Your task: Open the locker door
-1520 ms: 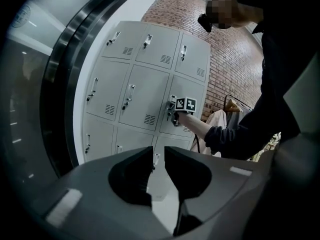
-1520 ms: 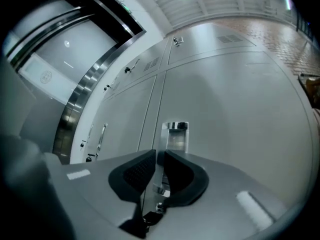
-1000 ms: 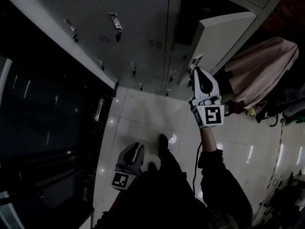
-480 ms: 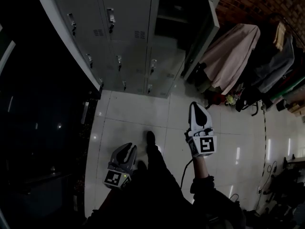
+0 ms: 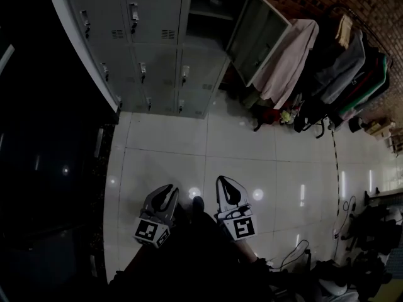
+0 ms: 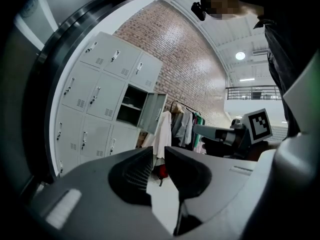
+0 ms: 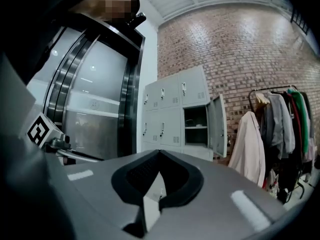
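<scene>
**Q:** Where is the locker door, and how is it placed?

**A:** A bank of grey lockers [image 5: 151,55] is seen at the top of the head view. One locker door [image 5: 255,39], in the upper row at the bank's right end, is swung well out from its frame. A dark compartment [image 5: 208,8] with a shelf is laid bare behind it. The other doors are seen shut. A pale coat [image 5: 286,61] is hung just beside the open door.

**Q:** How are the two grippers held?

**A:** Both are held low and close to the person's body, over the white tiled floor [image 5: 252,150], well apart from the lockers. The left gripper [image 5: 169,192] is shown with its jaws parted by a narrow gap. Nothing is caught between them; only distant clothing is seen through the gap. The right gripper [image 5: 225,184] is clenched, with its tips pressed together on nothing.

**Q:** Why might they be held that way?

**A:** With the door already swung wide, the task is judged to be finished. No grip or reach appears to be called for, so the grippers are judged to be at rest, away from the handle.
</scene>
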A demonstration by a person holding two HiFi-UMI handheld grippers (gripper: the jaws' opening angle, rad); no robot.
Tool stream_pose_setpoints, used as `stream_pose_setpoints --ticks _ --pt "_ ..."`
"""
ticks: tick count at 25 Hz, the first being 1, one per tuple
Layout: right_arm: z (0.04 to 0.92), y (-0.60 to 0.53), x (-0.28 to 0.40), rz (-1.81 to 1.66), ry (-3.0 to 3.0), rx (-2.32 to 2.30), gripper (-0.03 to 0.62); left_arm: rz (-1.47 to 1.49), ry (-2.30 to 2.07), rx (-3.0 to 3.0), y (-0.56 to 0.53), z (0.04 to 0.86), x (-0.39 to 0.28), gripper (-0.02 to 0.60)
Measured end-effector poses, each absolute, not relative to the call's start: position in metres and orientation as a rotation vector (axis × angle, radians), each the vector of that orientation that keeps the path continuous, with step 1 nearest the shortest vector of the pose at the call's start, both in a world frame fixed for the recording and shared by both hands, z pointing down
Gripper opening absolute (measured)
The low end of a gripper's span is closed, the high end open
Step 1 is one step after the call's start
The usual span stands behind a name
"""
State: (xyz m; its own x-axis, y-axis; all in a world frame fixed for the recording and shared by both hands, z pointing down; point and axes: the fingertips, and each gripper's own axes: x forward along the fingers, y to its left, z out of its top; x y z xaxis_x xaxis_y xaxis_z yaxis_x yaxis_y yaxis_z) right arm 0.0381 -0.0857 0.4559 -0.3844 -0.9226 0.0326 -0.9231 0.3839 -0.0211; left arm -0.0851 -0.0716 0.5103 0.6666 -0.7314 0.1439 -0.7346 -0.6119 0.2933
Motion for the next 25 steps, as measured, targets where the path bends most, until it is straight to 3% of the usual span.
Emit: stream_pose_setpoints --ticks 12,25 --pt "0.436 -0.001 0.107 -0.021 -2.573 1.782 0.002 0.032 -1.11 2.602 -0.002 0.506 -0.023 0.077" --pt "0.444 0.1 0.13 -0.063 -2.694 1.663 0.0 0.039 -1.268 2.522 0.12 0.516 -0.001 0.077"
